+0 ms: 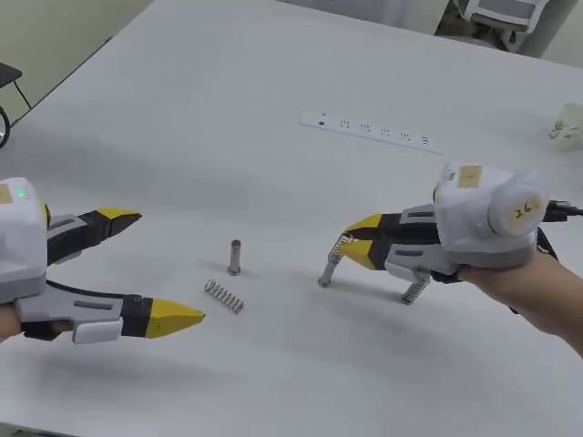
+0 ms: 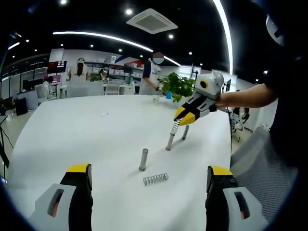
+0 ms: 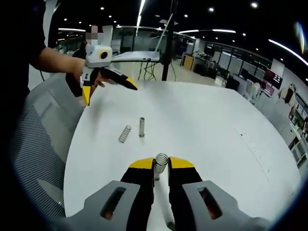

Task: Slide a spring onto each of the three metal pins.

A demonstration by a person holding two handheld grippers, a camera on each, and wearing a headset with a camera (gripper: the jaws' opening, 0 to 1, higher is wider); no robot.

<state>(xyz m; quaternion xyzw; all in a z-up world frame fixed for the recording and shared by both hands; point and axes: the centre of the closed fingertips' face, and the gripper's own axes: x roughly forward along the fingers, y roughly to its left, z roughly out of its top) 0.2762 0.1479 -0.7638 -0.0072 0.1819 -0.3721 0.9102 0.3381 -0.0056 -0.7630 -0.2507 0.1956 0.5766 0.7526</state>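
**A:** What is the setting?

**B:** A wide white desk (image 1: 273,73) in an open office under ceiling lights. In the head view, a white power strip (image 1: 369,130) lies flat at about one o'clock from the desk's middle.

**A:** And the grippers?

**B:** The left gripper (image 1: 159,266) hovers at nine o'clock. Its fingers (image 1: 173,316) are released and spread wide, grasping nothing. The right gripper (image 1: 357,244) is at three o'clock, carried by a hand (image 1: 510,278). Its fingers (image 3: 144,166) are clenched on the held spring (image 3: 161,161).

**A:** Where are the pins?

**B:** The bare pin (image 1: 235,257) stands upright on the desk between the two grippers, nearer the left one. The tilted pin (image 1: 328,271) leans under the right gripper's fingertips with its foot on the desk. The held spring sits at its upper end, but I cannot tell whether the coils are round it. The third pin (image 1: 414,289) is at about four o'clock from the tilted pin, beneath the right gripper's body, and looks coil-wrapped.

**A:** Anything smaller?

**B:** The loose spring (image 1: 223,296) lies flat on the desk at six o'clock from the bare pin, near it but apart.
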